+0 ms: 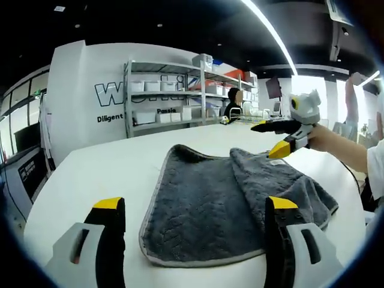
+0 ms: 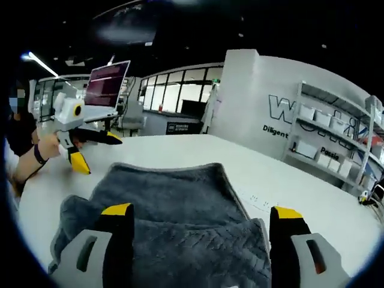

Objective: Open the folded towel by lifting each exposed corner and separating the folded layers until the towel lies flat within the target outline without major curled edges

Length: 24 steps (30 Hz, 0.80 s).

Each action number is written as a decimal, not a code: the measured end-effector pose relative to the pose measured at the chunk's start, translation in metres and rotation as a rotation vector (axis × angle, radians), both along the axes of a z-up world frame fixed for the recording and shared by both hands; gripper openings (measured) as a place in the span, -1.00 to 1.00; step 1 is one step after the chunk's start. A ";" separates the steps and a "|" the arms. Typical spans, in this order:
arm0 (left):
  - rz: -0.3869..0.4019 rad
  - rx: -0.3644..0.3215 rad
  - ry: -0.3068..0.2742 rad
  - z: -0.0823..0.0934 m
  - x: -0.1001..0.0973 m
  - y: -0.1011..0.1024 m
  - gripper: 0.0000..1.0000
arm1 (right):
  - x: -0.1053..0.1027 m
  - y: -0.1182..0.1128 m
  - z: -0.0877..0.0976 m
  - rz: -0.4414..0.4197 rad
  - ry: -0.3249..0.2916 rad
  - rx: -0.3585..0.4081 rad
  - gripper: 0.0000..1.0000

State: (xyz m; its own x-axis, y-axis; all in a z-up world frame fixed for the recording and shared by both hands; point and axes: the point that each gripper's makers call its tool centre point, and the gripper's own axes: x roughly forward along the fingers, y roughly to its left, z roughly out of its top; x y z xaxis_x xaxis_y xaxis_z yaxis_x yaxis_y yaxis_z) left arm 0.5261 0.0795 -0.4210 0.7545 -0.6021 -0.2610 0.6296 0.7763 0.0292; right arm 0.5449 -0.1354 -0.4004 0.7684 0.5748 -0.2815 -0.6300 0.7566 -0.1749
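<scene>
- While the grey towel (image 1: 222, 204) is lying on the white table (image 1: 108, 171), part of it is still folded: in the left gripper view a thick doubled layer is covering its right side, and the left side is lying flat as a single layer with a pale hem.
- Left gripper (image 1: 195, 207) is hovering over the table's near edge, its yellow-tipped jaws standing wide apart on either side of the towel and touching nothing.
- Right gripper (image 2: 201, 213) is hanging above the towel's folded side, its jaws spread wide and holding nothing.
- Shelving (image 1: 174, 96) with white boxes is standing beyond the table's far edge.
</scene>
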 end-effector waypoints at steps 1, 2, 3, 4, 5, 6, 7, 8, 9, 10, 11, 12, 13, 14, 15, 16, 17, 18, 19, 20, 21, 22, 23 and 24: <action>0.001 0.000 -0.001 0.000 0.000 0.000 0.91 | -0.011 -0.003 0.000 0.003 0.000 0.017 0.99; 0.001 0.000 -0.001 0.000 0.000 0.000 0.91 | -0.020 -0.005 -0.001 0.006 0.004 0.023 0.98; 0.000 0.001 -0.002 0.000 0.000 0.000 0.91 | -0.028 -0.007 -0.004 0.006 0.010 0.027 0.98; -0.001 0.001 -0.003 0.000 0.000 0.000 0.91 | -0.031 -0.007 -0.004 0.007 0.013 0.027 0.98; -0.001 0.001 -0.004 0.000 -0.001 -0.001 0.91 | -0.042 -0.010 -0.008 0.005 0.023 0.029 0.98; -0.002 0.002 -0.003 0.000 -0.001 -0.001 0.91 | -0.049 -0.012 -0.011 0.001 0.029 0.029 0.98; -0.001 0.003 -0.003 0.000 -0.001 -0.001 0.91 | -0.057 -0.014 -0.014 -0.005 0.035 0.028 0.98; -0.001 0.004 -0.004 0.000 -0.001 -0.001 0.91 | -0.065 -0.015 -0.016 -0.011 0.035 0.028 0.98; -0.001 0.004 -0.004 0.000 -0.001 0.000 0.91 | -0.072 -0.017 -0.019 -0.019 0.037 0.029 0.99; -0.001 0.004 -0.004 0.000 -0.001 0.000 0.91 | -0.075 -0.017 -0.020 -0.021 0.039 0.029 0.99; 0.000 0.002 -0.004 0.000 -0.001 0.000 0.91 | -0.087 -0.017 -0.026 -0.031 0.049 0.024 0.99; 0.000 0.001 -0.002 0.000 -0.001 0.001 0.91 | -0.094 -0.017 -0.029 -0.036 0.054 0.020 0.99; 0.001 -0.001 -0.001 -0.001 -0.001 0.001 0.91 | -0.100 -0.016 -0.034 -0.042 0.064 0.011 0.99; 0.003 -0.002 -0.001 -0.001 -0.001 0.002 0.91 | -0.106 -0.014 -0.039 -0.047 0.074 0.001 0.99; 0.004 -0.002 0.000 -0.001 -0.001 0.002 0.91 | -0.112 -0.012 -0.043 -0.049 0.082 -0.010 0.99; 0.006 -0.002 0.001 -0.001 -0.001 0.003 0.91 | -0.118 -0.009 -0.047 -0.052 0.086 -0.018 0.99; 0.007 -0.004 0.001 -0.001 -0.001 0.003 0.91 | -0.125 -0.005 -0.051 -0.050 0.094 -0.037 0.99; 0.006 -0.006 0.001 -0.001 -0.002 0.003 0.91 | -0.129 -0.003 -0.052 -0.050 0.093 -0.041 0.99; 0.006 -0.008 0.002 -0.001 -0.002 0.003 0.91 | -0.133 0.001 -0.053 -0.049 0.089 -0.047 0.99; 0.006 -0.009 0.001 -0.001 -0.002 0.003 0.91 | -0.137 0.004 -0.053 -0.046 0.082 -0.052 0.99; 0.005 -0.007 0.002 -0.001 -0.002 0.002 0.91 | -0.141 0.007 -0.053 -0.045 0.078 -0.053 0.99; 0.005 -0.006 0.004 -0.002 -0.002 0.002 0.91 | -0.144 0.009 -0.052 -0.043 0.076 -0.054 0.99; 0.004 -0.006 0.005 -0.002 -0.002 0.002 0.91 | -0.149 0.013 -0.051 -0.044 0.068 -0.050 0.99; 0.003 -0.006 0.007 -0.003 -0.002 0.002 0.91 | -0.152 0.015 -0.050 -0.045 0.063 -0.049 0.99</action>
